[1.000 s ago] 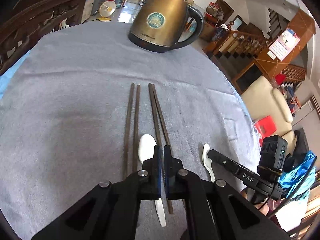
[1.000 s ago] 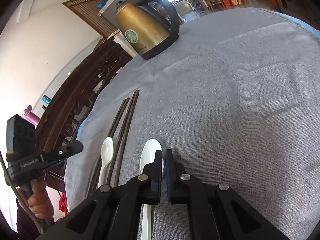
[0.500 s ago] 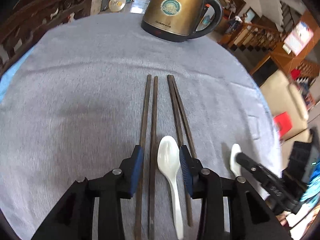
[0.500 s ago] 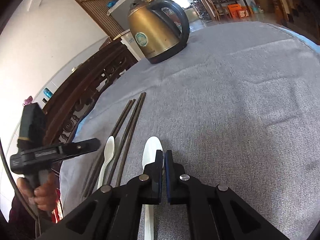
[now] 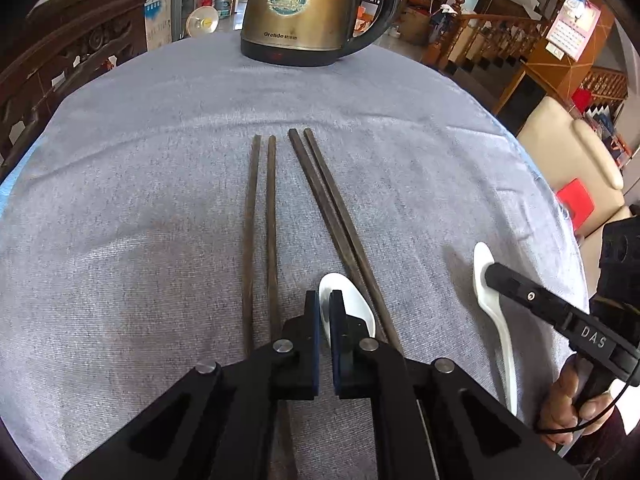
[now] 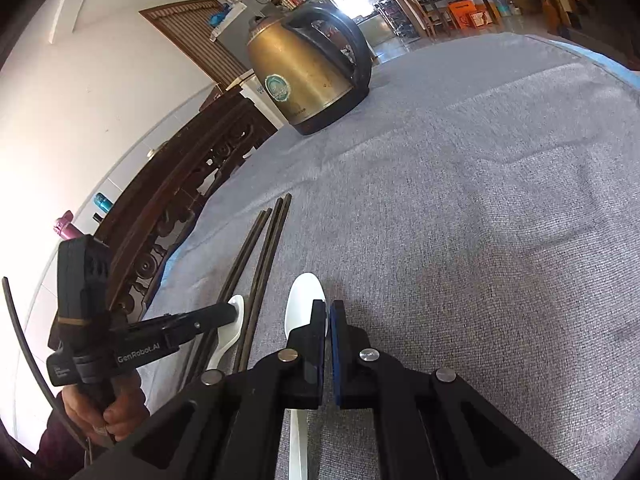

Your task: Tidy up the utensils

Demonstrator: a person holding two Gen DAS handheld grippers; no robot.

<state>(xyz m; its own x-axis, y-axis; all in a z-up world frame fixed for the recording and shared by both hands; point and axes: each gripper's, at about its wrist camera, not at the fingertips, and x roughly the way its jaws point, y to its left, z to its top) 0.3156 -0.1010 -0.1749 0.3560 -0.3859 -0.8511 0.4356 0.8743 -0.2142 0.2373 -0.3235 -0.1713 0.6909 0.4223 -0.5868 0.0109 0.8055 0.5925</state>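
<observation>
Both pairs of jaws are pressed nearly together with only a thin slit between the blue pads. The left gripper (image 5: 325,322) sits at the bottom centre of its own view, above the bowl of a white plastic spoon (image 5: 352,300); whether the pads pinch that spoon cannot be told, since the handle is hidden under the black fingers. To the left of it, two dark wooden chopsticks (image 5: 260,232) lie parallel, running up the frame. A second pair of dark wooden chopsticks (image 5: 336,216) runs diagonally from the upper centre down to the right of the spoon bowl, touching its edge. All rest on a grey woven tablecloth (image 5: 120,200).

At the lower right of the left view, the right gripper (image 5: 490,270) hovers with its tip over a second white plastic spoon (image 5: 500,320), which lies well apart from the chopsticks. In the right wrist view that gripper's closed pads are over the spoon's neck, the handle showing below between the fingers; contact cannot be told.

A brass-coloured electric kettle with a black handle (image 5: 304,12) stands at the top centre, on the far edge of the cloth.
</observation>
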